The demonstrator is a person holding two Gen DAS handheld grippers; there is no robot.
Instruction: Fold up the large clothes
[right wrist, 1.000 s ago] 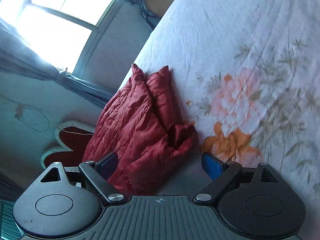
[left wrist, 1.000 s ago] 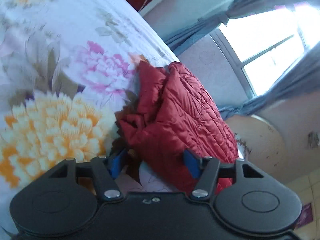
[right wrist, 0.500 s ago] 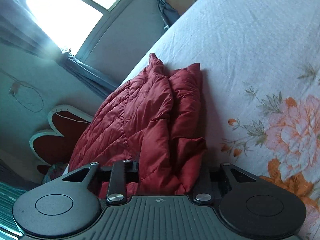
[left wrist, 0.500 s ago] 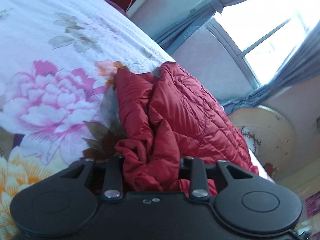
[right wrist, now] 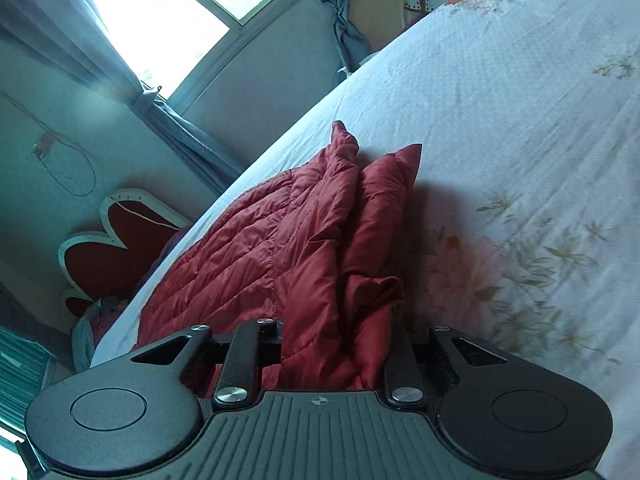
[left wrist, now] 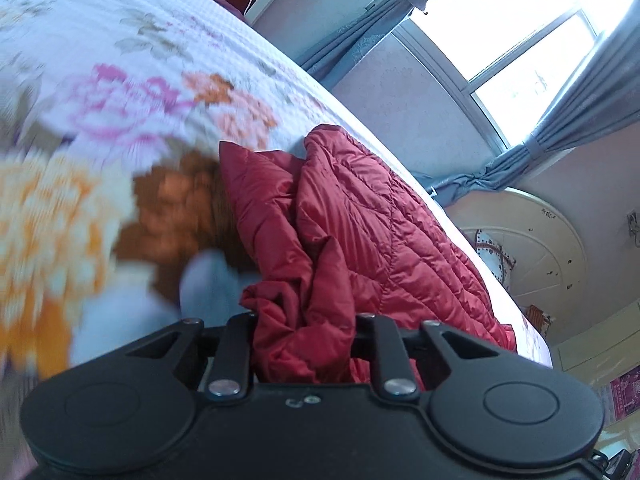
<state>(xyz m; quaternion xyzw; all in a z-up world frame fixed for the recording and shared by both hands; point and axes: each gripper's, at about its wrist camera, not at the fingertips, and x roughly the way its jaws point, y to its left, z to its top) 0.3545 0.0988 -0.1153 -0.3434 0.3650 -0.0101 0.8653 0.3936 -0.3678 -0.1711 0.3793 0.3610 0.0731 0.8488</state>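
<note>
Red quilted jacket (left wrist: 360, 232), puffy and slick with a satin sheen, lies bunched on the floral bedsheet (left wrist: 168, 80) near the bed's edge on the window side; I see stitched channels running across its broad panel and deep, crumpled folds where the fabric gathers toward me. In the right wrist view the same jacket (right wrist: 280, 248) shows two pointed corners sticking up at its far end, with the flatter quilted part spreading left toward the bed's edge. My left gripper (left wrist: 304, 344) has its jaws narrowed onto a thick wad of the near hem, red cloth filling the gap between the black finger links. My right gripper (right wrist: 332, 352) is likewise clamped on a bundle of the near fabric, the cloth rising straight out from between its fingers. Both tools sit low, pointing along the bed surface toward the garment, each rolled so the mattress slants across the view. The sheet is a pale, finely textured cotton printed with pink, orange and brown blooms; its near-left part in the left view is smeared by motion blur. Beyond the bed, grey-blue curtains (left wrist: 540, 152) are tied back beside a bright window (left wrist: 520, 28), and a red heart-shaped headboard (right wrist: 116, 248) with a white border stands at far left in the right view.
</note>
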